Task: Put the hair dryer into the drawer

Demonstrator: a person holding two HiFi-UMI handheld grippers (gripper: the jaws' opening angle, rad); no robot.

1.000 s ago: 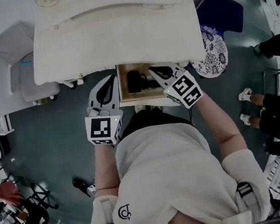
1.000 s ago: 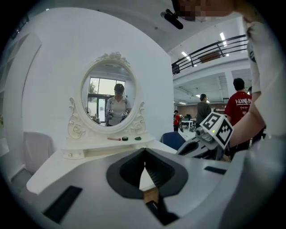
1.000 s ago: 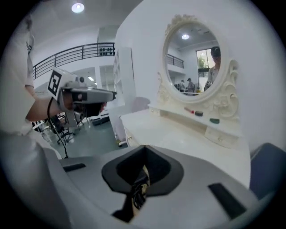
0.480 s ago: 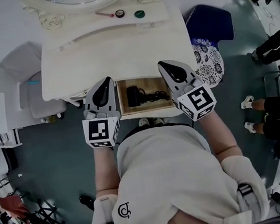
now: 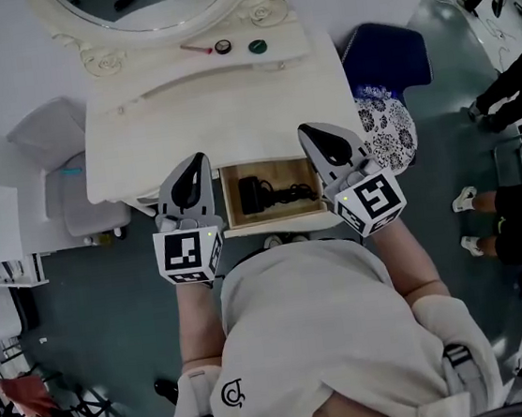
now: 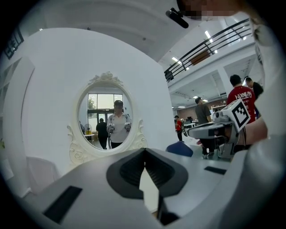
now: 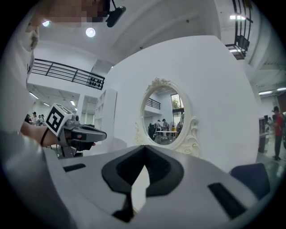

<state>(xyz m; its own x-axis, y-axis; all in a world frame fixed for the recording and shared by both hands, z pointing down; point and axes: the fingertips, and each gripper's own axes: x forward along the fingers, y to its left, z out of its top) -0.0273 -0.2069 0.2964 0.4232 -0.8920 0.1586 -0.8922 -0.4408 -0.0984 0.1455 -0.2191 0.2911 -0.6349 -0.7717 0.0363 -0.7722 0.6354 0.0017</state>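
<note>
Plainly the main step is done: the dryer [image 5: 255, 194] lies inside the drawer [image 5: 278, 221], well clear of both grippers.

The left gripper [image 5: 199, 159] has its jaws pressed together on nothing. Its own view shows the pads meeting at the tip, with only the table [image 5: 191, 98] and the mirror [image 6: 109, 116] beyond. The right gripper [image 5: 306, 132] is likewise closed and empty.

Both point roughly level toward the mirror, above the table's near edge. The drawer sits between them and below them. The dryer's body lies toward the left gripper's side of the box, and its cord [image 5: 297, 192] toward the right gripper's side.

What is left, as I judge it, is the drawer itself, which stands pulled out from under the table. The task asks only that the dryer go in, so pushing the drawer shut would be the one remaining move, if it is wanted at all.
</note>
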